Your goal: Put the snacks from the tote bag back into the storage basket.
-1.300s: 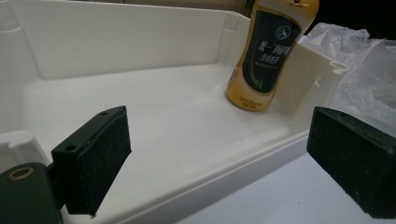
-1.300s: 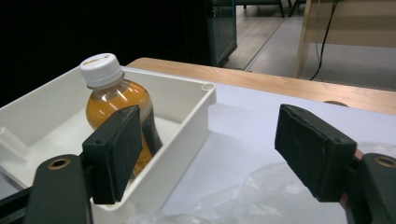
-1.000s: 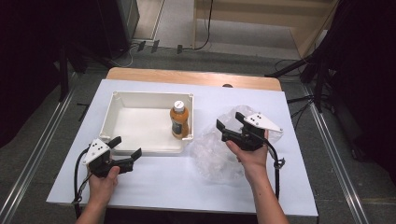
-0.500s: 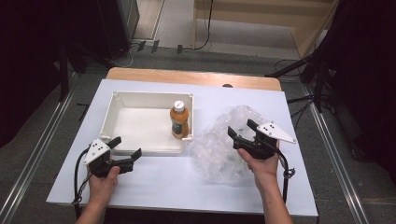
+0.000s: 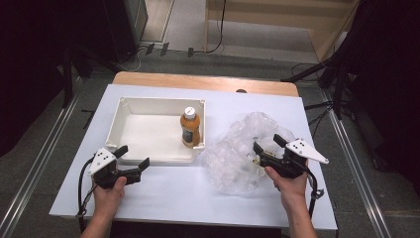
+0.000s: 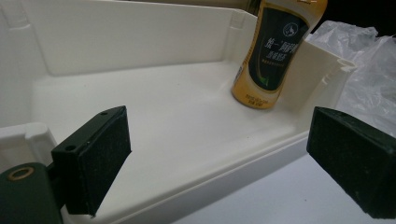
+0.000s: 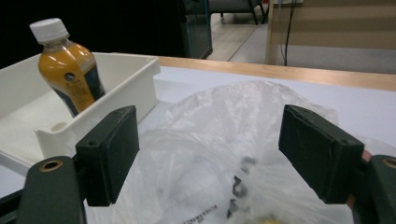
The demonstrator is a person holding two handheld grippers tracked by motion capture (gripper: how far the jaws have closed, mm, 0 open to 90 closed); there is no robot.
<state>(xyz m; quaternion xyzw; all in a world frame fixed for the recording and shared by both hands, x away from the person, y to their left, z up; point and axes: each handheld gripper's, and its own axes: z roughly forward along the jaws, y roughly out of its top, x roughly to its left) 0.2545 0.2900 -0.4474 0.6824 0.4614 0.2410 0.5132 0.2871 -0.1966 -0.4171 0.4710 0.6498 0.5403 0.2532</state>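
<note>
The crumpled clear plastic bag [image 5: 242, 151] lies just ahead of the right gripper [image 5: 271, 151], between its released jaws. The left gripper [image 5: 132, 159], jaws also spread, faces the white plastic tray [image 5: 130, 110].

Crinkled clear plastic bag [image 5: 242, 151], glossy white tray [image 5: 130, 111]

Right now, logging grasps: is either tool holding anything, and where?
Nothing. The left tool and the right tool are open, the right over the plastic bag.

The left gripper [image 5: 132, 157] is held low at the person's left, jaws spread wide and levelled forward. The right gripper [image 5: 270, 148] is held at the right, jaws likewise parted, with nothing clamped. Both forearms are extended from below.
</note>
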